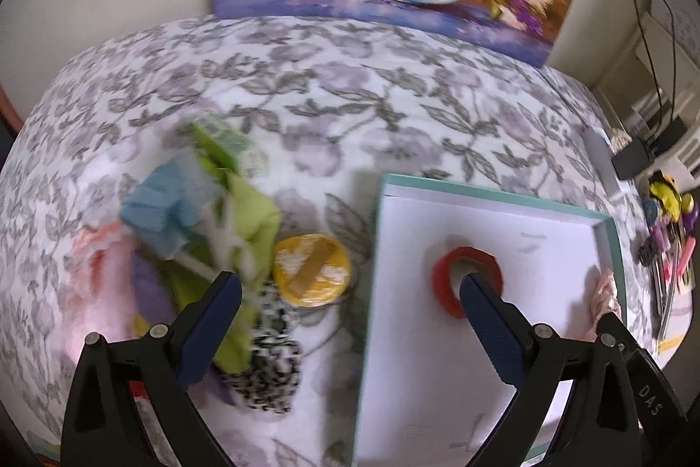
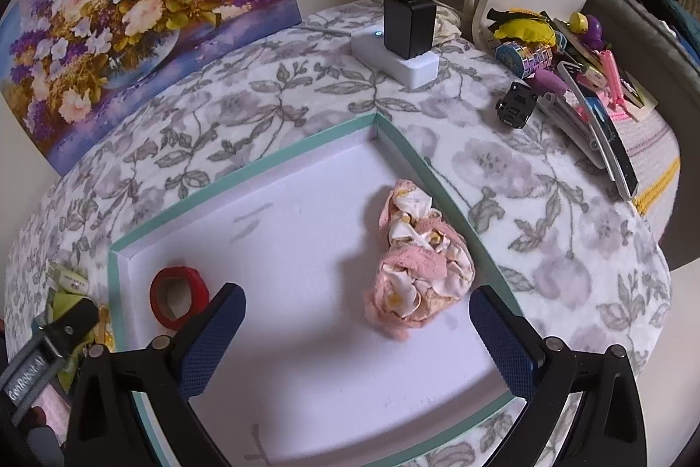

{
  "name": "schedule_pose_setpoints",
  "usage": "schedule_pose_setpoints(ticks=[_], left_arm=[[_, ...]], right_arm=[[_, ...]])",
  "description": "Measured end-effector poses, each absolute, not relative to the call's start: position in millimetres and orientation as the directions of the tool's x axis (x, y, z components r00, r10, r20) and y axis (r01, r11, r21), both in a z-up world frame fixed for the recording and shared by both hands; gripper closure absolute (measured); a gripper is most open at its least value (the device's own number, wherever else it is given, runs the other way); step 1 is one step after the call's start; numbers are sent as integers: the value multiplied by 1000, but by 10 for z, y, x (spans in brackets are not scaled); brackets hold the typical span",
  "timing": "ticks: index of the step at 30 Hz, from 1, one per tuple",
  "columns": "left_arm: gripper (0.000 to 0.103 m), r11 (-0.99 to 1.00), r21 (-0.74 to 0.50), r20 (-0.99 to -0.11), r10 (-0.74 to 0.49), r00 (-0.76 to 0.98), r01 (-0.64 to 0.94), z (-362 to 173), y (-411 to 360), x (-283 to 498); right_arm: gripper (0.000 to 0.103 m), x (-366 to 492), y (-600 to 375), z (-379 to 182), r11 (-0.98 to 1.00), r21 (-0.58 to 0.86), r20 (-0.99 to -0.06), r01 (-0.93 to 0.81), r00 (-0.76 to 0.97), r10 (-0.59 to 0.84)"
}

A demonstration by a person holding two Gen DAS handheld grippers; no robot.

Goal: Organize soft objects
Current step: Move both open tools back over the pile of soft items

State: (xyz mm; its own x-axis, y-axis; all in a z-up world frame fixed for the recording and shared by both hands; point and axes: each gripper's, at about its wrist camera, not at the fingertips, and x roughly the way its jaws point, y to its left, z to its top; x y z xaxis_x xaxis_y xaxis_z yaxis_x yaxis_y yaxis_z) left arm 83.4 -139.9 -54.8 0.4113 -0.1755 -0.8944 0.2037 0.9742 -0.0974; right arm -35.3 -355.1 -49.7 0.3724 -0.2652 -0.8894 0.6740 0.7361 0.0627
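Pink cloth (image 2: 415, 257) and red tape (image 2: 177, 294) lie in the tray (image 2: 271, 165).

A crumpled pink cloth (image 2: 418, 263) is lying in a matt white cardboard tray (image 2: 280, 204); fleecy floral cover (image 2: 547, 204) is looking soft.

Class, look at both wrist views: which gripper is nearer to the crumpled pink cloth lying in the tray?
Right. The right gripper hovers open just in front of the pink cloth in the tray. The left gripper is off toward the tray's far side, by the red tape roll.
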Motion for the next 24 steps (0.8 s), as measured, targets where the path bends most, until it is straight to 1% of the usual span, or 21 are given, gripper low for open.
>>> schedule_pose_setpoints(ticks=[3, 9, 16, 19, 22, 24], left_arm=[[3, 980, -94, -885, -163, 436, 177, -497, -1261, 816], [3, 986, -39, -854, -116, 507, 160, -315, -1028, 762], [3, 988, -3, -833, -90, 546, 157, -99, -735, 672], [3, 991, -33, -827, -101, 553, 130, -28, -540, 676], [3, 991, -92, -819, -130, 559, 95, 45, -292, 706], [3, 993, -103, -811, -119, 573, 60, 91, -127, 720]], right_arm=[[0, -383, -3508, -448, 741, 73, -879, 668, 394, -269], [0, -444, -3369, -295, 756, 75, -843, 650, 446, -299], [0, -456, -3264, -256, 775, 140, -837, 616, 491, -240], [0, -438, -3169, -223, 796, 182, -828, 577, 527, -193], [0, -395, -3052, -159, 821, 187, -812, 540, 555, -180], [0, -371, -2995, -119, 831, 195, -802, 521, 572, -171]])
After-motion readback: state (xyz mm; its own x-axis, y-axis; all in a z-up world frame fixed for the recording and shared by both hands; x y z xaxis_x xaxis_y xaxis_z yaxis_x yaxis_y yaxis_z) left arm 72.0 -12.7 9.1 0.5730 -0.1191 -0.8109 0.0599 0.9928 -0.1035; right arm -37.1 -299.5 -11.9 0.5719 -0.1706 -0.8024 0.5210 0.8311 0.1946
